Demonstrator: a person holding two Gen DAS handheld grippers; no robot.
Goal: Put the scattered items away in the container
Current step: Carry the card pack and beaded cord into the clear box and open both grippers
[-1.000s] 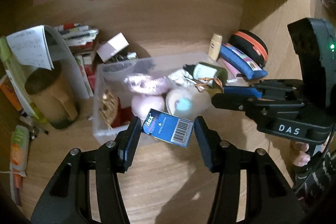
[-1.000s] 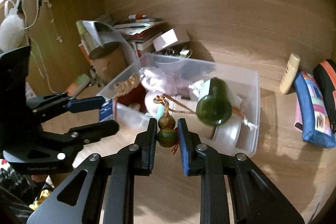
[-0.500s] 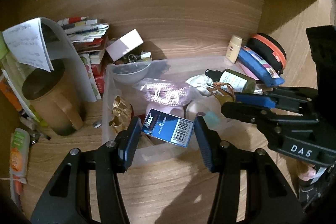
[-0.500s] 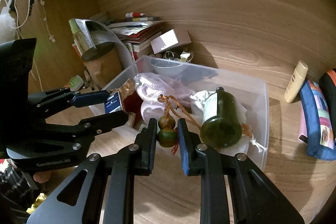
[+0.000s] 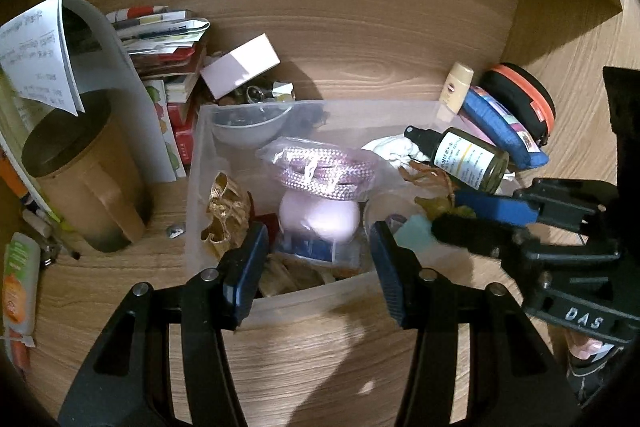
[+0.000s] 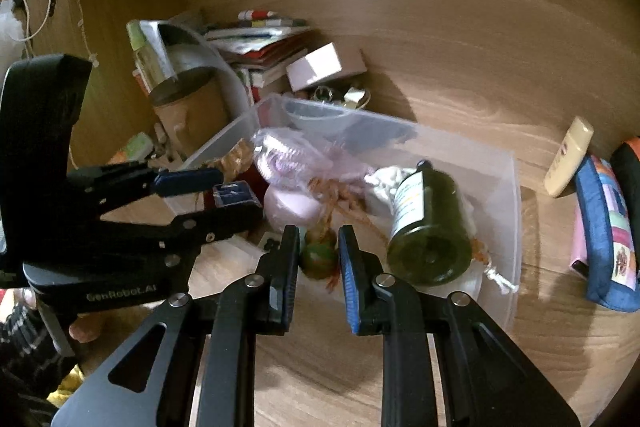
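The clear rectangular plastic container point(image 5: 288, 297) is being filled: a pink braided cord in a clear bag point(image 5: 320, 169), a pale pink rounded object point(image 5: 320, 217), a gold ornament point(image 5: 224, 215) and a dark green glass bottle with a white label point(image 5: 466, 159) are being kept inside it. A small blue barcode box point(image 5: 310, 250) is lying in the container, just beyond the left gripper point(image 5: 318, 263), whose jaws are being held wide apart with nothing between them. A green gourd-shaped bead charm on a brown cord point(image 6: 319, 255) is being pinched between the narrowly spaced jaws of the right gripper point(image 6: 319, 261), above the container's near edge.
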